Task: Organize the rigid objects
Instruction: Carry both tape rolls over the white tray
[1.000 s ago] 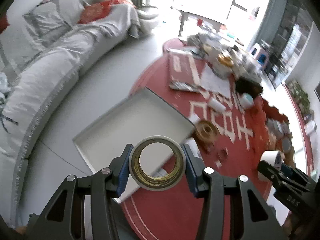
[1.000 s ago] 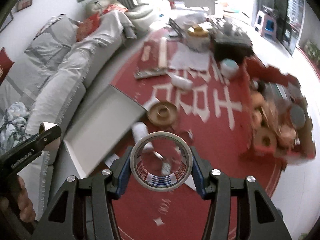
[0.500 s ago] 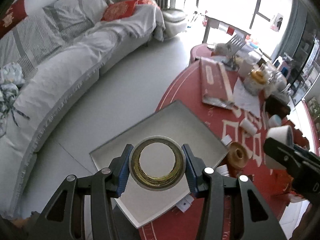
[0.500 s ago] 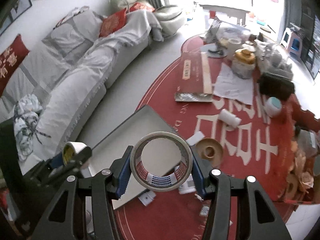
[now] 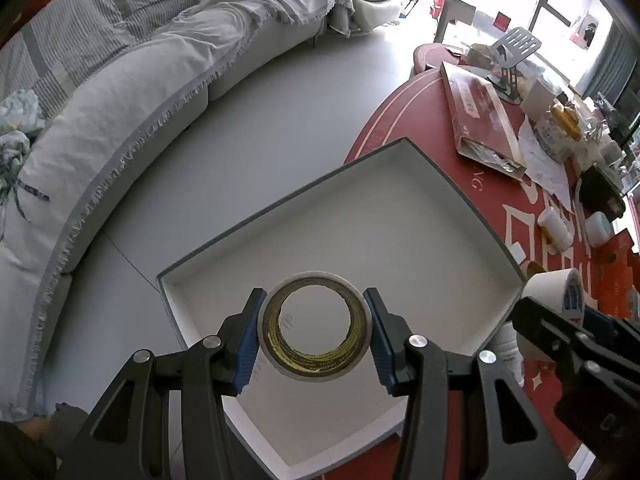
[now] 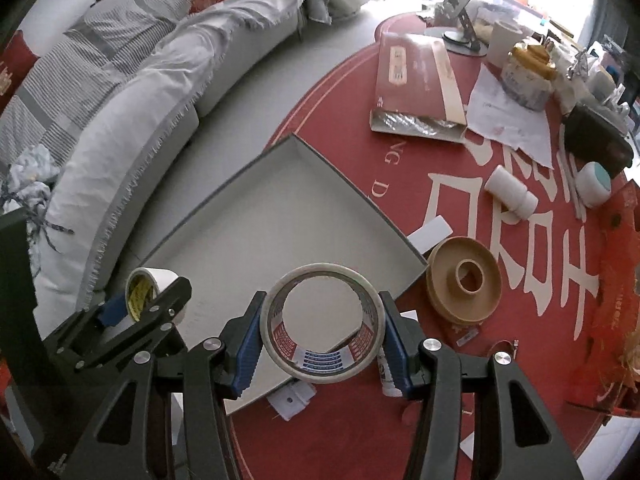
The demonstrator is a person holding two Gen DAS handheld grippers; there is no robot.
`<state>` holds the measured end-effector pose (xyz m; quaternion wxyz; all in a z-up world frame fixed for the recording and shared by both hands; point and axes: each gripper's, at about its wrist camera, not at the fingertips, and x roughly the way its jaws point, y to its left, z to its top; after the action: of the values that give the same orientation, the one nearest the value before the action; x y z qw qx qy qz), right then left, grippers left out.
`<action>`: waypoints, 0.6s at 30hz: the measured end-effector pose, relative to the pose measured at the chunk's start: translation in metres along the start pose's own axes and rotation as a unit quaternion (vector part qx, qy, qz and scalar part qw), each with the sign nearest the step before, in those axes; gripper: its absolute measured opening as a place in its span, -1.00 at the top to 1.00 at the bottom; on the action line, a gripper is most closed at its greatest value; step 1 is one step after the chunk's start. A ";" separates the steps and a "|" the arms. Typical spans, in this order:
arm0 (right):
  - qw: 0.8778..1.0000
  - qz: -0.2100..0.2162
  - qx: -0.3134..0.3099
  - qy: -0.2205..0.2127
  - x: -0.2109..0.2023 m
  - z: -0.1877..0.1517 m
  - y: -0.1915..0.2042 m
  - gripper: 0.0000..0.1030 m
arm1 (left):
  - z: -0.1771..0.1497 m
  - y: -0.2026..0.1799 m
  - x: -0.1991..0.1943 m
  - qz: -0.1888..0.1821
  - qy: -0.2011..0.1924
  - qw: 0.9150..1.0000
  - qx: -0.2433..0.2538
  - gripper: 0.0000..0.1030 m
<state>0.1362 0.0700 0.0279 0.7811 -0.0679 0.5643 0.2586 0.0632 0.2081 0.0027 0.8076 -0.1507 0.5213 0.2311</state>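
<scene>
My left gripper [image 5: 314,334] is shut on a tape roll with a yellow-printed core [image 5: 276,334] and holds it above the near part of an empty white tray [image 5: 352,236]. My right gripper [image 6: 322,330] is shut on a tape roll with red and blue print [image 6: 322,366] above the tray's near right corner [image 6: 400,240]. The left gripper with its roll [image 6: 138,292] shows at the left of the right wrist view. The right gripper's roll [image 5: 554,290] shows at the right of the left wrist view.
The tray overhangs the edge of a round red table [image 6: 480,380]. A tan spool [image 6: 464,282], a white cylinder [image 6: 510,192], a long red box [image 6: 412,80], papers and clutter lie to the right. A grey sofa [image 5: 120,92] curves along the left.
Both grippers have moved left and closer, from over the red table to above the tray, each still holding its roll. The tray now fills more of both views.
</scene>
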 end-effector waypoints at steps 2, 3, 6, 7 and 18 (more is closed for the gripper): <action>1.000 -0.001 -0.002 0.006 0.005 0.000 0.001 -0.06 | 0.000 -0.001 0.004 0.001 0.002 1.000 0.004 -0.01; 1.000 -0.003 -0.004 0.009 0.008 -0.001 0.001 -0.06 | 0.000 0.000 0.006 0.001 0.004 1.000 0.004 -0.01; 1.000 -0.007 -0.006 0.019 0.017 -0.002 0.000 -0.06 | 0.000 0.000 0.014 0.000 0.012 1.000 0.002 -0.01; 1.000 -0.008 -0.005 0.021 0.019 -0.002 -0.001 -0.06 | -0.001 -0.001 0.017 0.000 0.015 1.000 0.001 -0.01; 1.000 -0.009 -0.007 0.023 0.037 0.010 0.003 -0.06 | 0.006 -0.005 0.040 -0.007 0.029 0.999 0.016 -0.01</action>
<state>0.1519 0.0883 -0.0016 0.7694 -0.0839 0.5801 0.2539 0.0843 0.2152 -0.0318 0.7960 -0.1475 0.5472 0.2127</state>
